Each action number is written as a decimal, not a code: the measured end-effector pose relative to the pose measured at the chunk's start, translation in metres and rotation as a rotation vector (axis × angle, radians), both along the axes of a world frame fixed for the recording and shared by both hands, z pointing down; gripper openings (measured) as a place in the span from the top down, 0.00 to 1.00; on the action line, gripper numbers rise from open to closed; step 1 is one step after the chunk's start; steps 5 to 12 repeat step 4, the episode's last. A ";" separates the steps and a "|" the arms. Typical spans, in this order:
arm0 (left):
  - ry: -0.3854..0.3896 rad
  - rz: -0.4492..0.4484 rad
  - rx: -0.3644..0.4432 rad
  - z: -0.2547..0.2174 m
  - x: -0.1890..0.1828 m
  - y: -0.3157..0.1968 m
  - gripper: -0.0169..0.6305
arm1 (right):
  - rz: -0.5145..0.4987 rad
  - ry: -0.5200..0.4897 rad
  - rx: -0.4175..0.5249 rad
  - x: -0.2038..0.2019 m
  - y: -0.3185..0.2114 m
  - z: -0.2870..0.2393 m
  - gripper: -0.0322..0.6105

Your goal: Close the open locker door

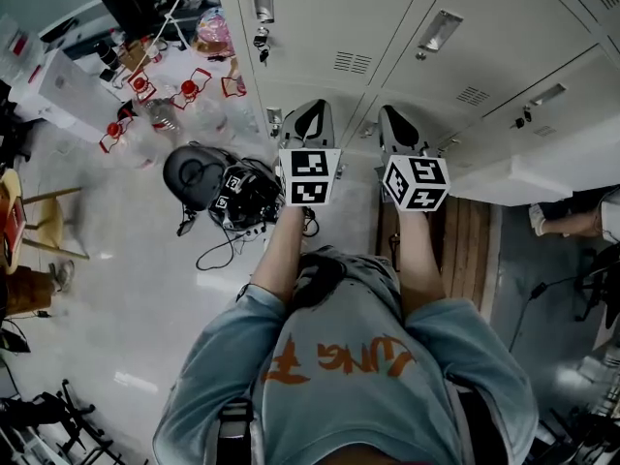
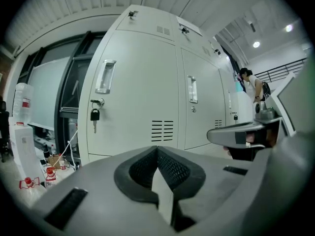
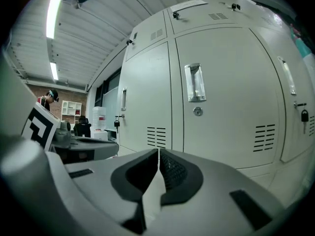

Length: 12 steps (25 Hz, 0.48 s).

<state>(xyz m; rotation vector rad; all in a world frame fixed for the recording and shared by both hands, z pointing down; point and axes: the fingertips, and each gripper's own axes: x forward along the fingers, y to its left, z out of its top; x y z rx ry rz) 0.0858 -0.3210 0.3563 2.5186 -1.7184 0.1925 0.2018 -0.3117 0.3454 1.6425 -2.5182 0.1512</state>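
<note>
A row of pale grey lockers (image 1: 387, 37) stands in front of me. At the right, a white panel (image 1: 552, 163) juts out from the locker row and looks like the open door; its edge (image 2: 297, 100) shows in the left gripper view. My left gripper (image 1: 308, 116) and right gripper (image 1: 392, 121) are held side by side, pointing at the shut lockers and touching nothing. Both are shut and empty, as seen in the left gripper (image 2: 157, 149) and right gripper (image 3: 158, 151) views. A shut door with a handle (image 3: 195, 82) faces the right gripper.
A key hangs from a lock (image 2: 94, 114) on the left door. Bottles and boxes (image 1: 145, 95) clutter the floor at the left, near a dark helmet and cables (image 1: 218, 187). A wooden pallet (image 1: 455, 240) lies at the right. Another person (image 2: 252, 82) stands further along the lockers.
</note>
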 end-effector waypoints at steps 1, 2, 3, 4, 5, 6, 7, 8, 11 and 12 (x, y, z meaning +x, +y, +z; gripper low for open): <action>0.000 0.000 -0.003 0.002 0.002 0.001 0.94 | 0.000 0.000 0.000 0.003 0.001 0.001 0.90; -0.001 -0.001 -0.005 0.003 0.004 0.002 0.94 | 0.001 0.001 0.001 0.005 0.002 0.001 0.90; -0.003 -0.001 -0.008 0.005 0.006 0.003 0.94 | 0.002 0.001 0.002 0.008 0.003 0.002 0.90; -0.004 -0.001 -0.011 0.006 0.008 0.004 0.94 | 0.003 0.001 0.002 0.011 0.004 0.003 0.90; -0.004 -0.001 -0.011 0.006 0.008 0.004 0.94 | 0.003 0.001 0.002 0.011 0.004 0.003 0.90; -0.004 -0.001 -0.011 0.006 0.008 0.004 0.94 | 0.003 0.001 0.002 0.011 0.004 0.003 0.90; -0.004 -0.001 -0.011 0.006 0.008 0.004 0.94 | 0.003 0.001 0.002 0.011 0.004 0.003 0.90; -0.004 -0.001 -0.011 0.006 0.008 0.004 0.94 | 0.003 0.001 0.002 0.011 0.004 0.003 0.90; -0.004 -0.001 -0.011 0.006 0.008 0.004 0.94 | 0.003 0.001 0.002 0.011 0.004 0.003 0.90; -0.004 -0.001 -0.011 0.006 0.008 0.004 0.94 | 0.003 0.001 0.002 0.011 0.004 0.003 0.90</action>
